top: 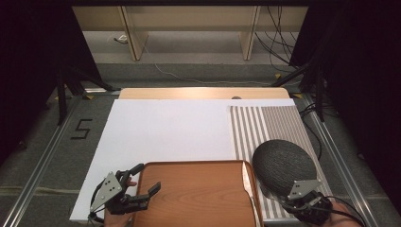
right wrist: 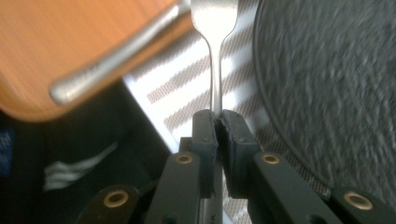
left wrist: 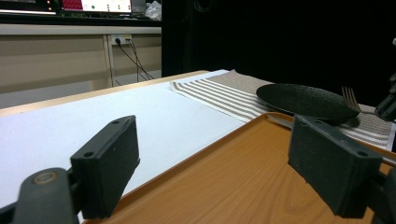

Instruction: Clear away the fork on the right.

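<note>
We are pinching the fork (right wrist: 215, 60) by its thin handle in the right gripper (right wrist: 217, 122), beside the dark plate (top: 283, 165) on the striped mat (top: 265, 125). That hold looks narrow, so the fork may be swivelling or slipping, and its tines could be clipping the knife (right wrist: 116, 58) on the tray's (top: 198, 198) right edge. The right hand is sitting low at the near right, gripper aimed toward the far side. The left gripper (top: 137, 182) is gaping wide over the tray's near left corner, holding nothing.
</note>
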`<state>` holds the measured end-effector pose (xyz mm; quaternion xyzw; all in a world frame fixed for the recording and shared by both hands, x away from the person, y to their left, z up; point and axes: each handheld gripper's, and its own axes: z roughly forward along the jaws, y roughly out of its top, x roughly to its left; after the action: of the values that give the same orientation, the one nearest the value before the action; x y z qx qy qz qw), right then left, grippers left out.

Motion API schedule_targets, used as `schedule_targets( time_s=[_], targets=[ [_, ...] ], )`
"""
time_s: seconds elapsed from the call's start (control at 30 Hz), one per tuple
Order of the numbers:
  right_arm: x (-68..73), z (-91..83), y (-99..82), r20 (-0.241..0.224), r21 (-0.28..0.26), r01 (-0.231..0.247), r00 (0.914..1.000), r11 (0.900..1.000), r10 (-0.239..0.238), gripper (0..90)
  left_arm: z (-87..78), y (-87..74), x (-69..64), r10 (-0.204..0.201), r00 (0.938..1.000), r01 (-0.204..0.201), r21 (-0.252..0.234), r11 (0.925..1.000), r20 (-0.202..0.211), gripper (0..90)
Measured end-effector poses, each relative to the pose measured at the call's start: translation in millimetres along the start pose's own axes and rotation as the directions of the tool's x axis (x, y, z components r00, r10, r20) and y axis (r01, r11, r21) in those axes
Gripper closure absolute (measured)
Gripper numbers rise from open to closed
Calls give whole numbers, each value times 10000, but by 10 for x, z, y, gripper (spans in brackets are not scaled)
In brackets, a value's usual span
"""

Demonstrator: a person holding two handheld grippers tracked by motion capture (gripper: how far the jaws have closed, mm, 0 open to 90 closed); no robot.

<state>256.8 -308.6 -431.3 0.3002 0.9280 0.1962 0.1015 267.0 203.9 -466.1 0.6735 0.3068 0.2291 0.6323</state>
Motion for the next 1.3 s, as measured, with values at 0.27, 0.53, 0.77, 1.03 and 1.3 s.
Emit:
schedule_targets(
  time_s=[0.27,0.53,0.77,1.03,1.3],
  targets=[
    [-23,-6,91,-335,-980,-702,9972,9927,672,853,2,-2,-2,41,10000,-41,34,10000,1,161],
    [-20,-31,223,-1300,-2004,-1283,9861,9713,1034,853,0,0,1,12,10000,-12,-10,10000,-18,161],
    [9,-24,367,-2018,-2740,-1709,9724,9464,1172,853,1,-3,4,3,10000,-3,3,10000,-19,161],
    [53,17,526,-2660,-3020,-2180,9541,9280,1376,853,-4,0,6,7,10000,-7,-25,10000,-49,161],
    [114,70,670,-2950,-3013,-2227,9464,9272,1314,853,-7,1,5,4,10000,-4,-39,10000,-80,161]
  ],
)
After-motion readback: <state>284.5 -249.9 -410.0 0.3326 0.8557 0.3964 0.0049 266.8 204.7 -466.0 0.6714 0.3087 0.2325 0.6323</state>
